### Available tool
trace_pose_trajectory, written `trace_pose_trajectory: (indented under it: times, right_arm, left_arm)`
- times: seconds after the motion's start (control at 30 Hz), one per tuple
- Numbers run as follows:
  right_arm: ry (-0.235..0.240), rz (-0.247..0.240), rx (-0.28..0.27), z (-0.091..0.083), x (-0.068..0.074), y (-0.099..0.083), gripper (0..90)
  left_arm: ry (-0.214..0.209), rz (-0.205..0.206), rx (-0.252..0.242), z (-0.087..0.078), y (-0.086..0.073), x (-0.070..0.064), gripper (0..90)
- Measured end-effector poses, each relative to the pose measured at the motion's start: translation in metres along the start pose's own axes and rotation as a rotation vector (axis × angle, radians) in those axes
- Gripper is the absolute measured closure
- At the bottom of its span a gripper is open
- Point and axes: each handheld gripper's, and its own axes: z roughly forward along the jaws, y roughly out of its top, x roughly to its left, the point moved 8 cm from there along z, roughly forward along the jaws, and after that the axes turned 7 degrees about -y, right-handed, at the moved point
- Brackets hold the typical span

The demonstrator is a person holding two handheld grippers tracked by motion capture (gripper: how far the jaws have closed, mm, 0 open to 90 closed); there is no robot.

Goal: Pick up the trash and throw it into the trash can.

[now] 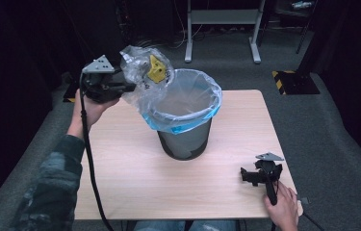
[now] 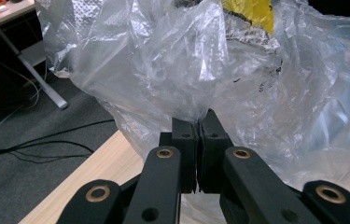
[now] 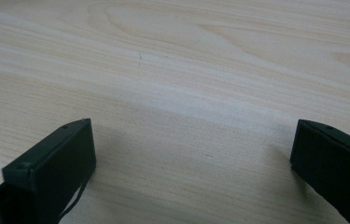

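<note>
A dark waste bin [image 1: 185,139] stands mid-table, lined with a clear, blue-tinted bag [image 1: 187,103] folded over its rim. Up at the bin's left rim, my left gripper [image 1: 131,86] is shut on a bunched clear plastic bag [image 1: 142,72] with a yellow piece [image 1: 157,70] inside. In the left gripper view the jaws [image 2: 198,128] pinch the crumpled plastic [image 2: 186,60], with yellow [image 2: 252,11] at the top. My right gripper [image 1: 246,176] rests open near the table's front right corner. Its fingers [image 3: 51,163] stand wide apart over bare wood [image 3: 186,84].
The light wooden table [image 1: 120,163] has free surface in front of and left of the bin. Grey carpet surrounds it. A white table frame [image 1: 221,29] stands behind, and a yellow-black striped plate [image 1: 291,82] lies on the floor at right. Cables [image 2: 32,144] lie on the floor at left.
</note>
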Motion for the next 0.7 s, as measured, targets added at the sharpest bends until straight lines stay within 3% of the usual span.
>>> trace_pose_trajectory:
  times: [0.2, 0.3, 0.5, 0.6, 0.63, 0.7]
  right_arm:
    - [0.001, -0.003, -0.001, 0.000, 0.000, 0.000, 0.0]
    - [0.003, -0.007, 0.000, 0.000, -0.001, 0.000, 0.0]
    - [0.002, -0.004, 0.001, 0.000, 0.000, 0.000, 0.0]
    - [0.004, -0.007, -0.001, 0.000, -0.001, 0.000, 0.0]
    - [0.003, -0.007, -0.001, 0.000, -0.001, 0.000, 0.0]
    - [0.004, -0.009, -0.001, 0.000, -0.001, 0.000, 0.0]
  left_arm:
    - [0.011, -0.009, 0.030, 0.024, 0.015, -0.005, 87.0]
    - [0.011, -0.025, 0.047, 0.047, 0.022, -0.011, 86.8]
    - [0.001, -0.035, 0.095, 0.080, 0.021, -0.017, 86.7]
    - [-0.007, -0.049, 0.110, 0.089, 0.020, -0.019, 86.0]
    - [-0.010, -0.040, 0.121, 0.091, 0.020, -0.020, 84.4]
    - [-0.010, -0.047, 0.128, 0.094, 0.020, -0.022, 72.7]
